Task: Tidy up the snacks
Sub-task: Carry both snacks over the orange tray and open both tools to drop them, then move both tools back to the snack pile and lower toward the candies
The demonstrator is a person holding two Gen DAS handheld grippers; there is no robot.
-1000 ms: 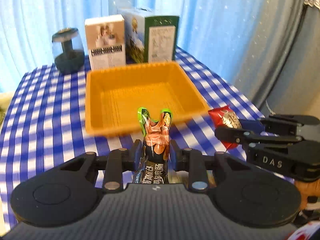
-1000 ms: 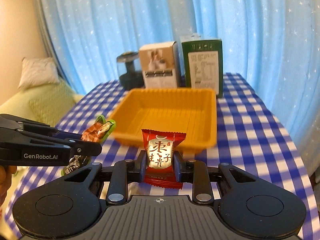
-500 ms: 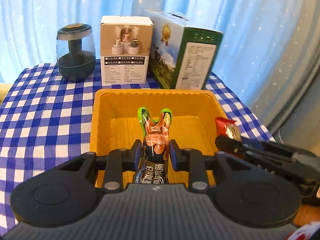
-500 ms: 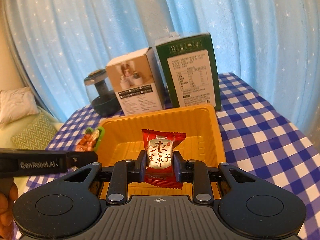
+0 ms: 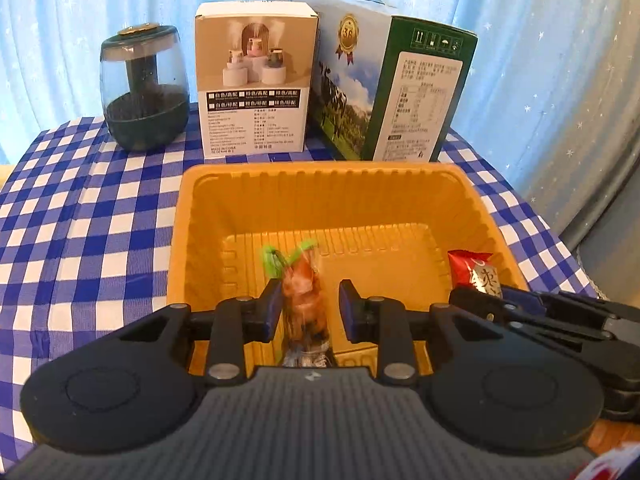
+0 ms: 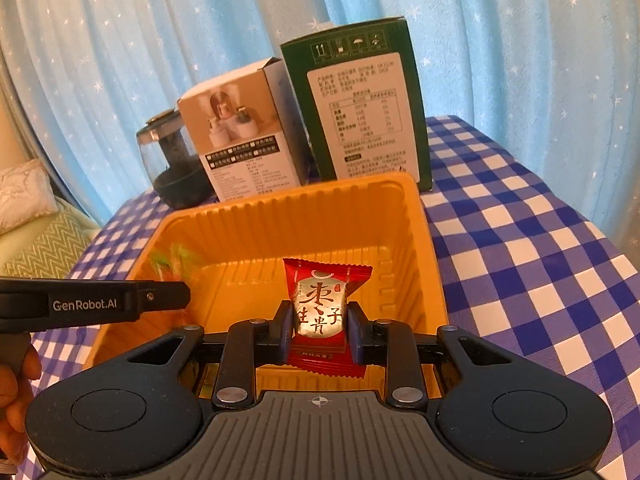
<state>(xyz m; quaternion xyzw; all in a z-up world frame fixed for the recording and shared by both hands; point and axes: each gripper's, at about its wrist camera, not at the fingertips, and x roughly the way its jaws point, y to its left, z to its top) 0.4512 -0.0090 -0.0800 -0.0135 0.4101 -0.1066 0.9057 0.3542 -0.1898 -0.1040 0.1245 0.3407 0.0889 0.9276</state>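
The green-tipped snack [image 5: 301, 298] between the left gripper [image 5: 307, 311] fingers is smeared with motion blur, so I can't tell if either pad touches it, and its lower end is hidden behind the gripper body. From the right wrist it's only a green smudge [image 6: 173, 261]. The red candy [image 5: 476, 274] is half covered by the right gripper [image 6: 319, 330]. Small print on the white box [image 5: 256, 80] and green box [image 5: 420, 92] is unreadable.

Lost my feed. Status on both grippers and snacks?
Left gripper open, green-tipped snack dropping blurred. Right gripper shut on red candy over orange tray. Nothing blocking.
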